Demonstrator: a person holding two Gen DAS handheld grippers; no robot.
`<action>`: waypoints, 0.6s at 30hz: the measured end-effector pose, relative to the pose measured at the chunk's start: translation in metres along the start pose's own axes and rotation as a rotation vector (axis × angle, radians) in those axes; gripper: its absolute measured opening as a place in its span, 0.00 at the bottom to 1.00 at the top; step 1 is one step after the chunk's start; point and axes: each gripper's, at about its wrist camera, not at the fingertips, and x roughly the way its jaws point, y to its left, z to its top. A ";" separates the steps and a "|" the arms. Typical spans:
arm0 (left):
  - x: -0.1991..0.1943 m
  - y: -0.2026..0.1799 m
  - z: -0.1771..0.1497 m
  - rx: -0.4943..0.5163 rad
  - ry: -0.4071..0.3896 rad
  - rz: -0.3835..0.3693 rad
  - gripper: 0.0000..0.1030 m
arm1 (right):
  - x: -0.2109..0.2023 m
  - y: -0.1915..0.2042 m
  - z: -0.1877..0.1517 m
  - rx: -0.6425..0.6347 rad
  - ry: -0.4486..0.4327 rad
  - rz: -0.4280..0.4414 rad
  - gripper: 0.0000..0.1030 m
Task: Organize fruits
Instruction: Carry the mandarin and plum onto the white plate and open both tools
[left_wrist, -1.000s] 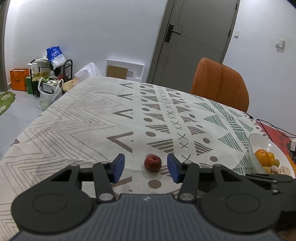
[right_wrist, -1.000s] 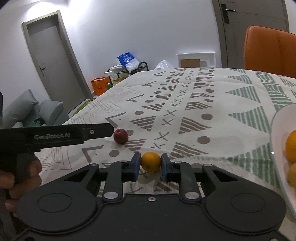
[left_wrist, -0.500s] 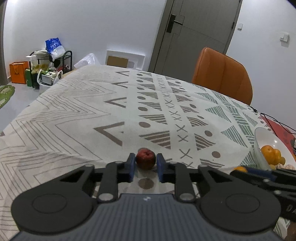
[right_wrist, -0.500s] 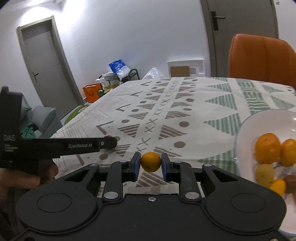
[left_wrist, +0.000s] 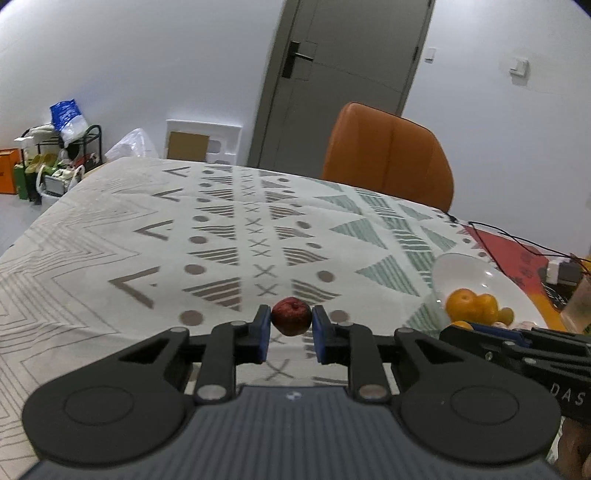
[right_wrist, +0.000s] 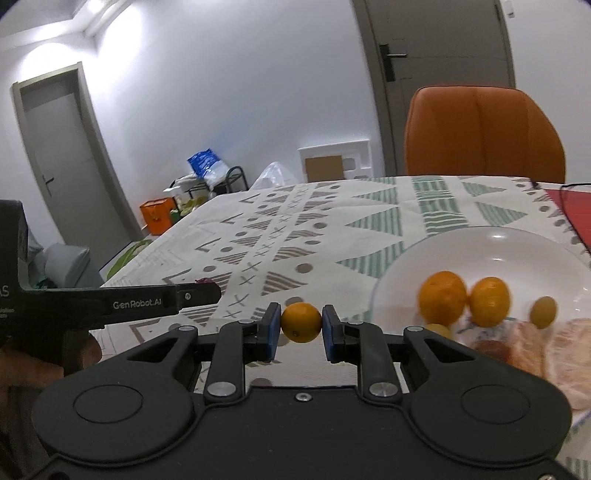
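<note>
My left gripper (left_wrist: 290, 325) is shut on a small dark red fruit (left_wrist: 291, 316), held just above the patterned tablecloth. My right gripper (right_wrist: 301, 326) is shut on a small orange (right_wrist: 301, 321), also off the cloth. A white bowl (right_wrist: 491, 245) sits to the right of the orange and holds several oranges (right_wrist: 443, 297) and other fruit. In the left wrist view the same bowl (left_wrist: 461, 269) lies at the right, with the right gripper's body (left_wrist: 517, 347) in front of it. The left gripper's finger (right_wrist: 188, 295) reaches in from the left in the right wrist view.
An orange chair (left_wrist: 388, 157) stands at the table's far side. A red mat with black cables (left_wrist: 517, 251) lies beyond the bowl. Bags and a rack (left_wrist: 55, 155) stand on the floor at the far left. A hand (right_wrist: 48, 354) holds the left gripper.
The left gripper closed on the red fruit and lifted it off the cloth. Both grippers moved right toward the bowl, which now fills more of the right wrist view.
</note>
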 end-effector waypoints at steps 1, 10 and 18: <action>-0.001 -0.004 0.000 0.006 -0.002 -0.004 0.21 | -0.003 -0.003 0.000 0.004 -0.006 -0.005 0.22; -0.006 -0.035 0.001 0.060 -0.013 -0.030 0.22 | -0.023 -0.023 -0.003 0.042 -0.053 -0.031 0.22; -0.010 -0.059 0.001 0.104 -0.024 -0.052 0.22 | -0.040 -0.040 -0.007 0.071 -0.086 -0.052 0.22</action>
